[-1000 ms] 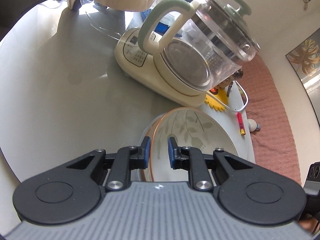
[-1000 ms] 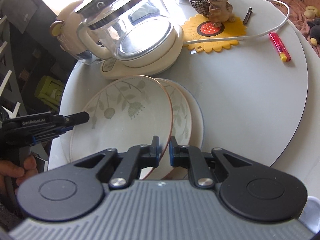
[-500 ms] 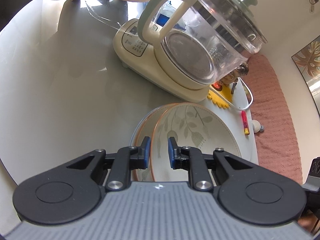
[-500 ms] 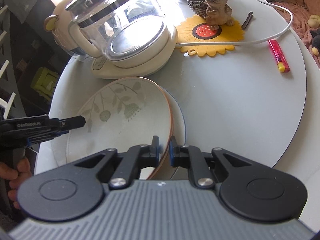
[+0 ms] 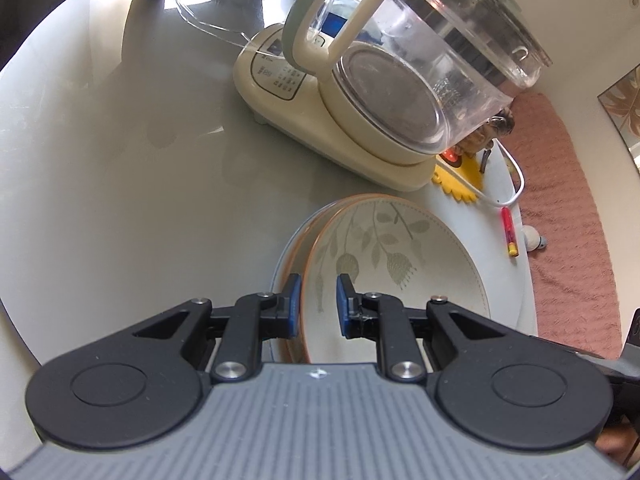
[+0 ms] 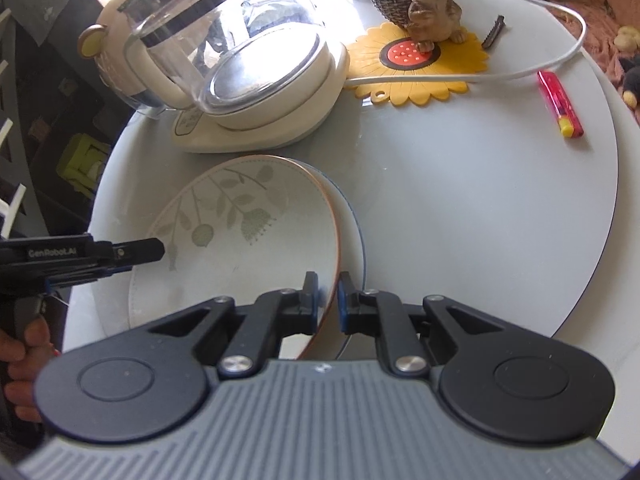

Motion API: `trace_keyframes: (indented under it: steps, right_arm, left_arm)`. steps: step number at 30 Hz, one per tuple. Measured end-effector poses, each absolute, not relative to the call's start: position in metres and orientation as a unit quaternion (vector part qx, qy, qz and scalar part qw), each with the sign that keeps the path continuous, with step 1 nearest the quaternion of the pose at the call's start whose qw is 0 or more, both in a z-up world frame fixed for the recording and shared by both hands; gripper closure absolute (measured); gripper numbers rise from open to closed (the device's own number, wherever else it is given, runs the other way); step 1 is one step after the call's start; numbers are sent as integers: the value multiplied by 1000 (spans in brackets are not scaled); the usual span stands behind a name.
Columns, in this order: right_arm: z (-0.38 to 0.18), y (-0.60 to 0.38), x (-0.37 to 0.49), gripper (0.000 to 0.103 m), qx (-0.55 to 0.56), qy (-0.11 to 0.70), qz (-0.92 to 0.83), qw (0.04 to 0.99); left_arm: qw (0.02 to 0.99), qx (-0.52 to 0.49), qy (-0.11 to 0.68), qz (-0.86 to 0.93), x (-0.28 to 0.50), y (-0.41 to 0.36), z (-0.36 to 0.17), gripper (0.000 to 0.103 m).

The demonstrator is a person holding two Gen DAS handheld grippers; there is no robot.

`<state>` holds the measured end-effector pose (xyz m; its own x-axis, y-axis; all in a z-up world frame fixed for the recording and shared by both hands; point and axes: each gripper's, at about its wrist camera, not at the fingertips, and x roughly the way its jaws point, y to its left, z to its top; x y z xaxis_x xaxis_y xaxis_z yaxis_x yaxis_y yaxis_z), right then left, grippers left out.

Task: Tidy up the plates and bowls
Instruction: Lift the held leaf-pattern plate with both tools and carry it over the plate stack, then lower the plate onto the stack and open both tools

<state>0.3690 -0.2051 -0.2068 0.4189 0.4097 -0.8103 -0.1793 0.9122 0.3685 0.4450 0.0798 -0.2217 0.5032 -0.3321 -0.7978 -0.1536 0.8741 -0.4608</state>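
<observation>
Gripping leaf-print plate [image 6: 248, 216] w/ both grippers, left [image 5: 316, 304] & right [image 6: 326, 300] clamped on opposite rims, above stacked plates [image 6: 352, 236].

I see a glass kettle [image 6: 240, 52] on its cream base at upper left of my right view. Upper right, a pug figurine [image 6: 432, 4] sits on a sunflower mat [image 6: 420, 64], a white cable [image 6: 520, 74] and a red lighter [image 6: 559, 103] beside it.

"GenRobot.AI" is being shown in pale letters on the black side of the left gripper [image 6: 156, 250], seen from the right wrist. Print on the kettle base control panel [image 5: 276, 76] is being blurred beyond reading.
</observation>
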Motion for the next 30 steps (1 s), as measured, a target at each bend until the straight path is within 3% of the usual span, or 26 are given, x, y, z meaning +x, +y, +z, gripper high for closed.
trace_keyframes:
  steps: [15, 30]
  right_arm:
    - [-209, -200, 375, 89, 102, 501, 161, 844]
    - [-184, -210, 359, 89, 124, 462, 151, 865]
  left_arm:
    - [808, -233, 538, -61, 437, 85, -211, 80]
    - [844, -204, 491, -68, 416, 75, -148, 80]
